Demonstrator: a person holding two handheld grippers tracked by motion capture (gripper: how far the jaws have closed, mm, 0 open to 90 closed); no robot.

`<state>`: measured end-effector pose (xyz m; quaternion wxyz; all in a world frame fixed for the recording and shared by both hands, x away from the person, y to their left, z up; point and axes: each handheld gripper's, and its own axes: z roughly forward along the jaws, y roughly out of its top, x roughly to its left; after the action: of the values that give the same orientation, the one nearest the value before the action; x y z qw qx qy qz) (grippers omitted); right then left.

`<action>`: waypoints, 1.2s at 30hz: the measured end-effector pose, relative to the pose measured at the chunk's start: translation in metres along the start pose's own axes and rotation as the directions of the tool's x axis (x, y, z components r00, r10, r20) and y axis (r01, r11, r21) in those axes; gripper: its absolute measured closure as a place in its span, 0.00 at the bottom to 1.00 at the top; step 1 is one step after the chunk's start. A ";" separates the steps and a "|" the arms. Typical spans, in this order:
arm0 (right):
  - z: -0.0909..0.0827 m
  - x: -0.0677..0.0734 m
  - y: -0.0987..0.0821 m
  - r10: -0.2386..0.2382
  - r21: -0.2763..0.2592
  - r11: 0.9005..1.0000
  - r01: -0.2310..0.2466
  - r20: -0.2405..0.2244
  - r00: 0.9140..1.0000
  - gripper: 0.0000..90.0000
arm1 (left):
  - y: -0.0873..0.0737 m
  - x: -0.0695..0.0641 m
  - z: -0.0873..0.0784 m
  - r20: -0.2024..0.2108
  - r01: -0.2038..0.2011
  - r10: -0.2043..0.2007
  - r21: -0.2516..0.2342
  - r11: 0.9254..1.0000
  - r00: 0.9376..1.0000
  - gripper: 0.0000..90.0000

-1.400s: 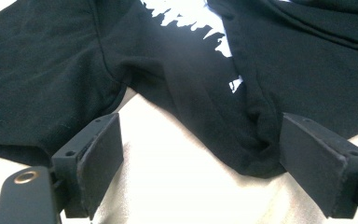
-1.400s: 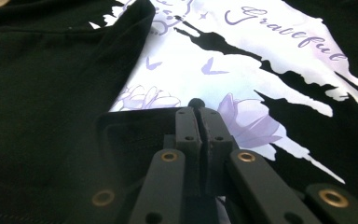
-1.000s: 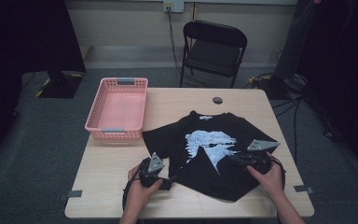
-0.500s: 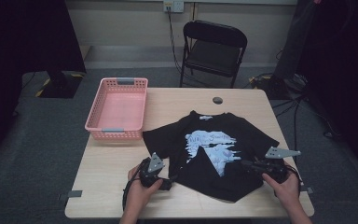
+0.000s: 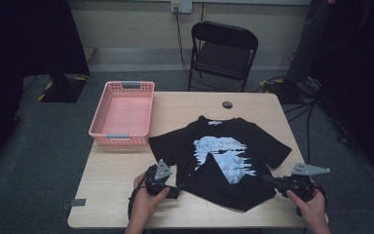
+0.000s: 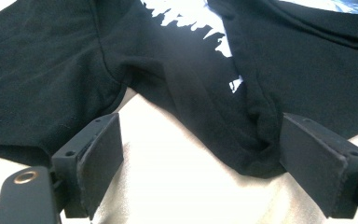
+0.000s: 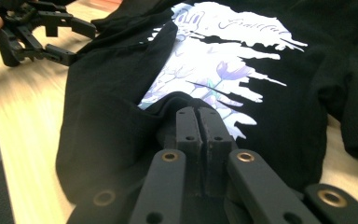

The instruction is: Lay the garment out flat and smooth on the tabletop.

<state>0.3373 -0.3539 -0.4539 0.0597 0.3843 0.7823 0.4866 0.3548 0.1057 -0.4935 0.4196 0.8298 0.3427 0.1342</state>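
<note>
Risk, shirt: the shirt [image 5: 224, 161] lies print-up on the table [image 5: 112, 190], its near hem already folded up over the print. A pull by the right gripper [image 7: 198, 128] alone could drag the whole shirt sideways, since nothing pins the far side.
Risk, fold: the bunched hem corner between the left jaws could slide out if they close late or off-centre, and the fold would go crooked.
Risk, basket: the basket [image 5: 122, 113] sits well beyond the left jaws, so it is unlikely to be hit.
Right jaws: pressed together, with black cloth bunched up around their tips; they probably pinch the hem, though the cloth hides the bite itself.
Left jaws: the left gripper [image 6: 200, 154] is wide open, holding nothing; a hem corner lies between the pads, touching the right-hand one.
</note>
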 end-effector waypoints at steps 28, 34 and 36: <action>-0.030 0.009 -0.025 0.014 -0.031 0.999 -0.015 -0.036 0.999 0.98 | 0.000 0.000 0.000 0.000 0.000 0.000 0.000 1.000 1.000 0.16; -0.028 0.007 -0.030 0.022 -0.011 1.000 -0.022 -0.022 1.000 0.98 | 0.000 0.000 0.000 -0.001 0.000 0.000 0.000 1.000 1.000 0.16; -0.026 0.006 -0.031 0.021 -0.009 1.000 -0.021 -0.012 1.000 0.98 | 0.000 0.000 0.000 -0.001 0.000 0.000 0.001 1.000 1.000 0.16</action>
<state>0.3045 -0.3759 -0.4637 0.0520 0.3893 0.7762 0.4931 0.3548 0.1056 -0.4934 0.4192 0.8298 0.3430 0.1345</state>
